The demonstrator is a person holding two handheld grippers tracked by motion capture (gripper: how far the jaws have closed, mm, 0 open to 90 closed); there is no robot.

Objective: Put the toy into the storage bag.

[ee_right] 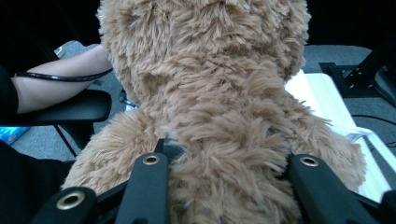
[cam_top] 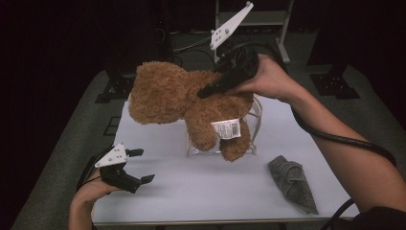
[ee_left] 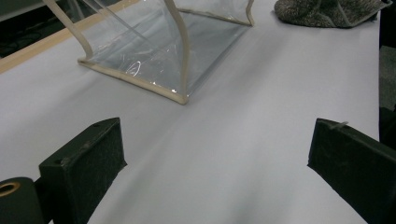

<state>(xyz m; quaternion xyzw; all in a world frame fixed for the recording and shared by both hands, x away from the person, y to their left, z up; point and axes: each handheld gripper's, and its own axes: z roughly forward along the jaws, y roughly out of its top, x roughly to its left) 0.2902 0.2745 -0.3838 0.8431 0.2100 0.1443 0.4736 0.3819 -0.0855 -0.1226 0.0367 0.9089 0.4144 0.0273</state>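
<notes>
My right tongs clamp the teddy bear around its back, holding it in the air above the clear bag mid-desk. My left tongs hang open over bare desk near the front-left edge. A grey cloth lies right.

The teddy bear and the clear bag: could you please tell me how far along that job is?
Done: the right gripper is shut on the teddy bear and holds it clear of the table, above the clear bag. In hand: carrying the bear. Left, probably: getting it into the bag, which lies unheld; the left gripper is open, apart from it.
</notes>
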